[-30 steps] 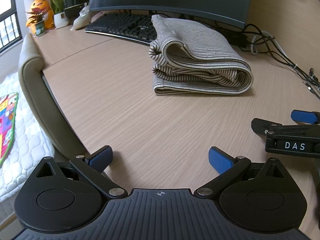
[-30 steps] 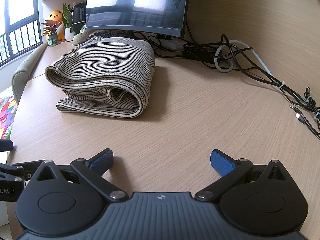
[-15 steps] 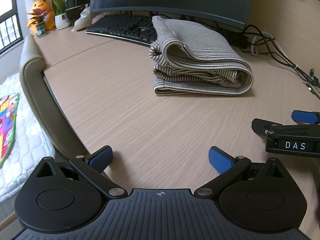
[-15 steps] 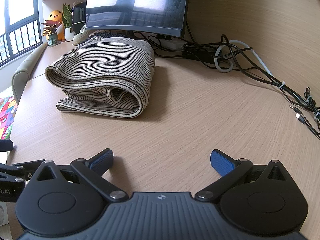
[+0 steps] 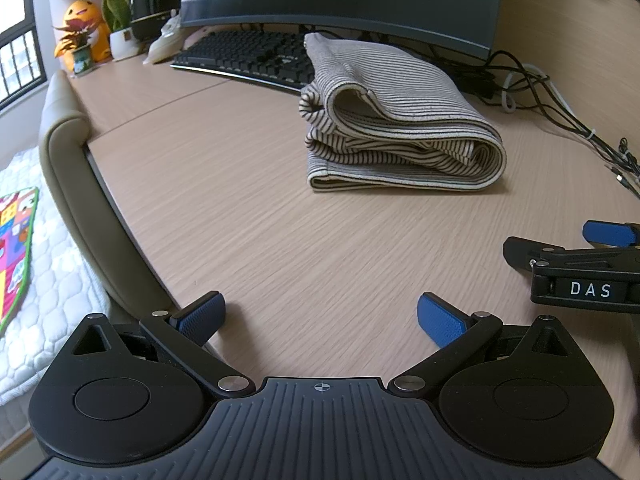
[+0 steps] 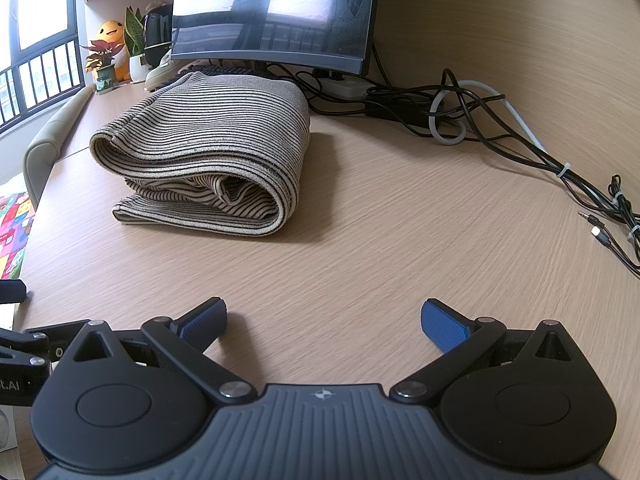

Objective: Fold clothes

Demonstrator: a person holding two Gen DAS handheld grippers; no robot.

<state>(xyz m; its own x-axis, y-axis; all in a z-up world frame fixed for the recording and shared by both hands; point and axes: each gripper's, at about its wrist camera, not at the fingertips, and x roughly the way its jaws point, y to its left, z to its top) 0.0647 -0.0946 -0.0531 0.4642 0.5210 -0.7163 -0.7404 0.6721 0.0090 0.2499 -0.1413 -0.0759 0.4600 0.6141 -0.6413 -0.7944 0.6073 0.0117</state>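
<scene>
A beige garment with thin dark stripes (image 5: 400, 128) lies folded in a thick bundle on the wooden desk (image 5: 280, 240); it also shows in the right wrist view (image 6: 208, 152). My left gripper (image 5: 320, 316) is open and empty, low over the desk, well short of the garment. My right gripper (image 6: 324, 320) is open and empty, also short of the garment. Part of the right gripper (image 5: 580, 268) shows at the right edge of the left wrist view.
A curved monitor (image 6: 272, 8) and a black keyboard (image 5: 248, 56) stand behind the garment. Tangled cables (image 6: 480, 120) run along the back right. Potted plants and a yellow toy (image 5: 82, 28) sit at the far left. A chair back (image 5: 68, 152) meets the desk's left edge.
The left gripper has shifted very slightly. Both grippers stay open and the garment has not moved.
</scene>
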